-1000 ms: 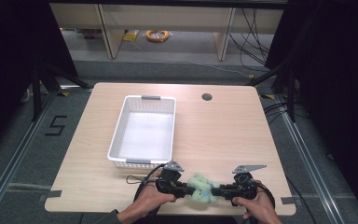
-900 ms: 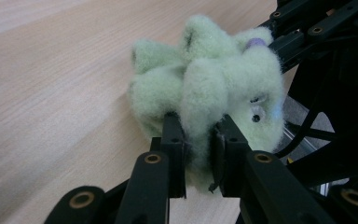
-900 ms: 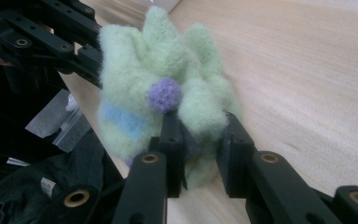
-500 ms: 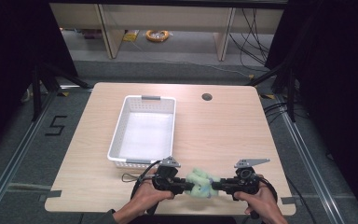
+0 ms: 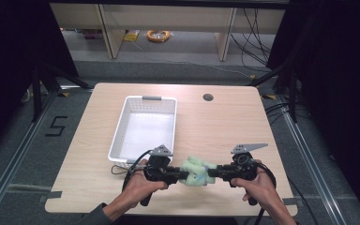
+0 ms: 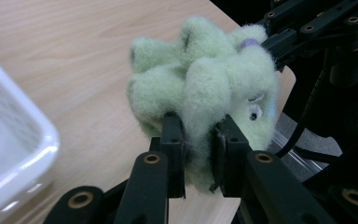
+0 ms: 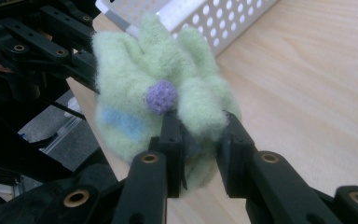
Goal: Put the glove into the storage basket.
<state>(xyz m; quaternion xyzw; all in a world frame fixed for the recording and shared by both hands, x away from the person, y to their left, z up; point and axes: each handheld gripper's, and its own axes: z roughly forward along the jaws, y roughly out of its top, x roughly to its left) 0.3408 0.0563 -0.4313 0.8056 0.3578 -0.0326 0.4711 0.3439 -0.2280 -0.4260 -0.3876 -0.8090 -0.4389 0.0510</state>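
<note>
In the high view, a green plush toy (image 5: 196, 170) is held between the left gripper (image 5: 180, 175) and the right gripper (image 5: 212, 172) near the table's (image 5: 225, 126) front edge, just beside the white basket (image 5: 122, 131). In the left gripper view, the toy (image 6: 205, 88) is pinched between the jaws. In the right gripper view, the toy (image 7: 158, 93) is likewise pinched, with the basket (image 7: 214, 18) behind it.

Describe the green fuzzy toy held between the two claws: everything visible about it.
The plush toy is pale green and fuzzy, like fleece, bunched into soft lobes. It has a small purple pom-pom, a light blue patch and a small stitched mark on one side. The left claw pinches one end and the right claw the other, both squeezing the pile. It hangs between them above the near edge of the wooden table, just in front of the white basket, touching neither as far as can be seen.
</note>
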